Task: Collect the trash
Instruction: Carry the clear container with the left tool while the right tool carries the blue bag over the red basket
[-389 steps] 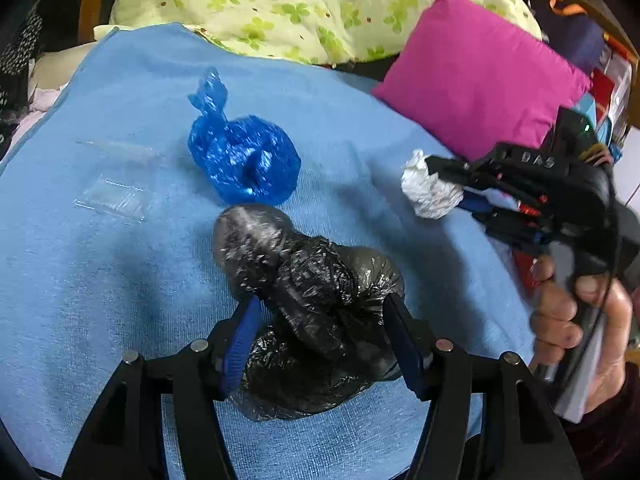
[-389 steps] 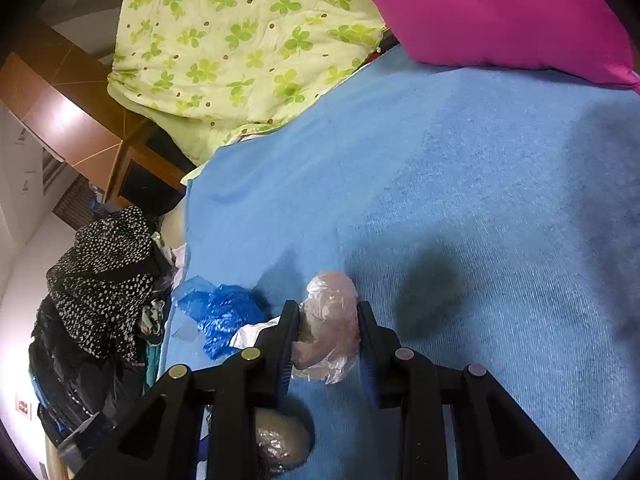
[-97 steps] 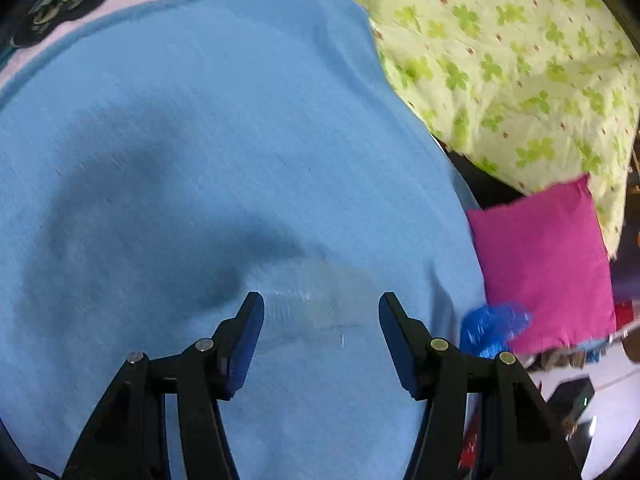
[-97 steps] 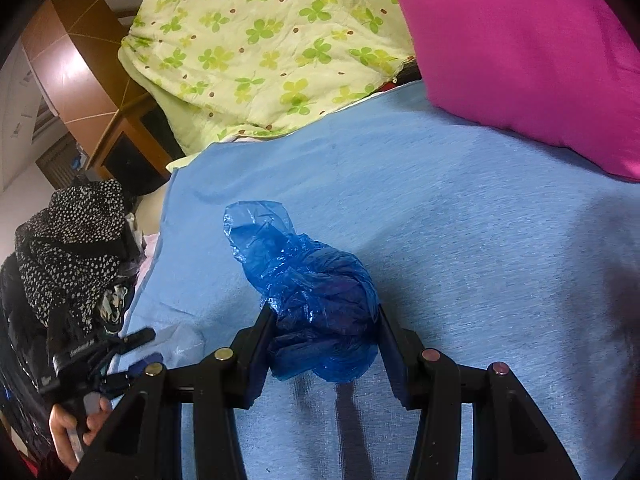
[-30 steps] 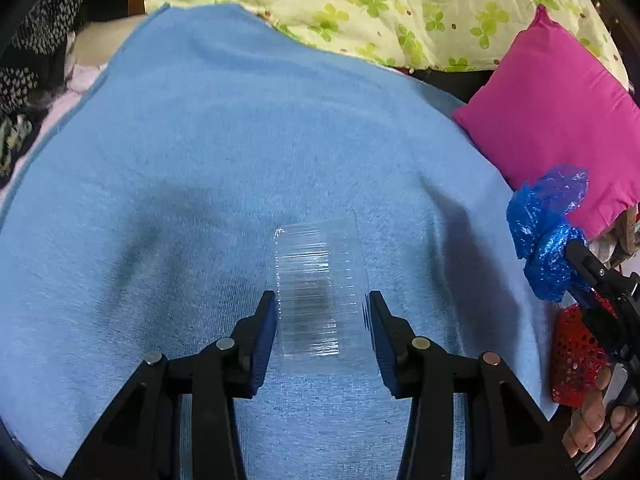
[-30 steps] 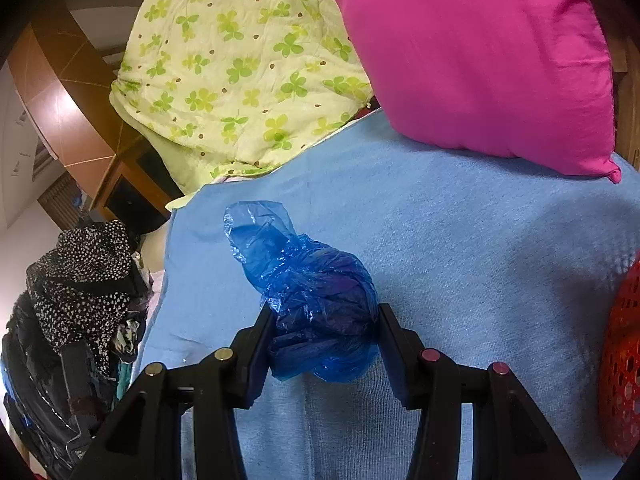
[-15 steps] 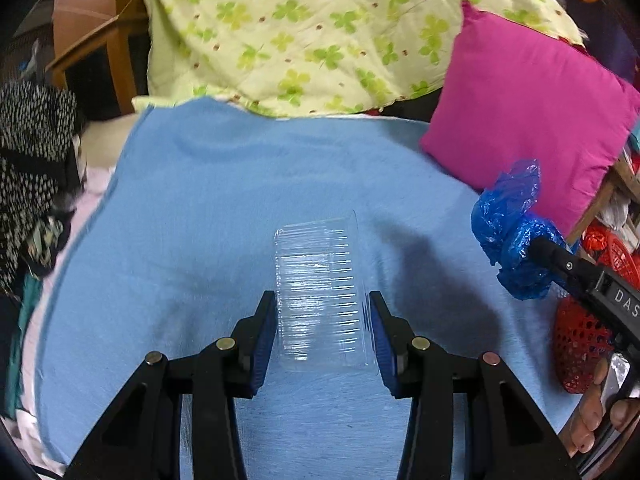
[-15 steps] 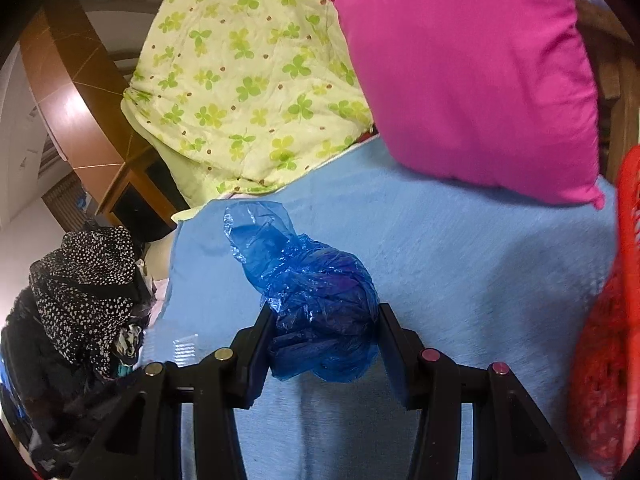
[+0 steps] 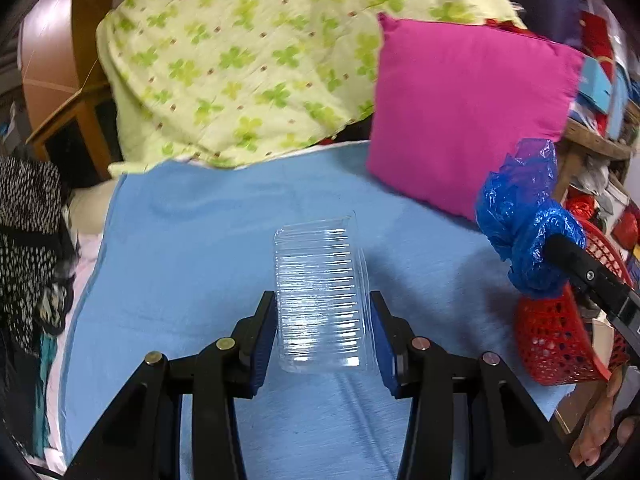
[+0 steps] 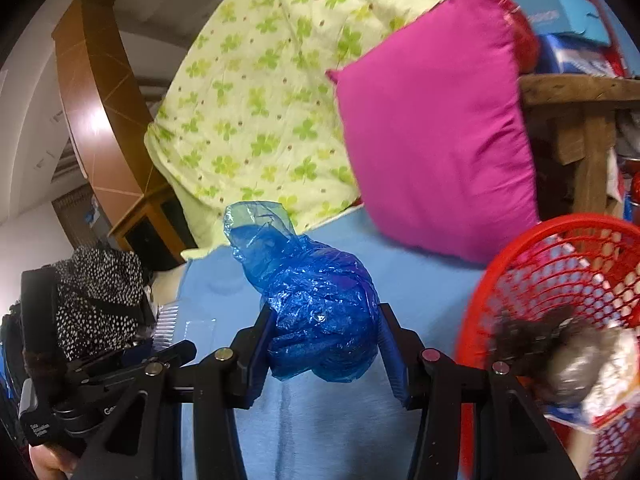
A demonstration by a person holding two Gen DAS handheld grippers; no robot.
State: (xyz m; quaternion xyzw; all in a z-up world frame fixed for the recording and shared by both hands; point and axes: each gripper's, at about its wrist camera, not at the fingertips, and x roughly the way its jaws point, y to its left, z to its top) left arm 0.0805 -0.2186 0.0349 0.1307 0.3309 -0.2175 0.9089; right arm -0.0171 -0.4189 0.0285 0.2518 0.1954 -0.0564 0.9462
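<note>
Both lifted: one tray (image 9: 320,292), one bag (image 10: 320,312)

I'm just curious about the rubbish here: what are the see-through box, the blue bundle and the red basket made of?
The see-through box looks like thin, glossy clear plastic: ribbed, the blue blanket showing through. The blue bundle seems to be crinkled plastic film, shiny and slightly translucent at its top. The red basket looks like moulded plastic mesh, regular holes throughout.

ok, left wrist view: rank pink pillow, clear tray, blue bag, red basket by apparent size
1. pink pillow
2. clear tray, though it sits nearest the camera
3. blue bag and red basket: about alike, basket partly hidden, so unranked
</note>
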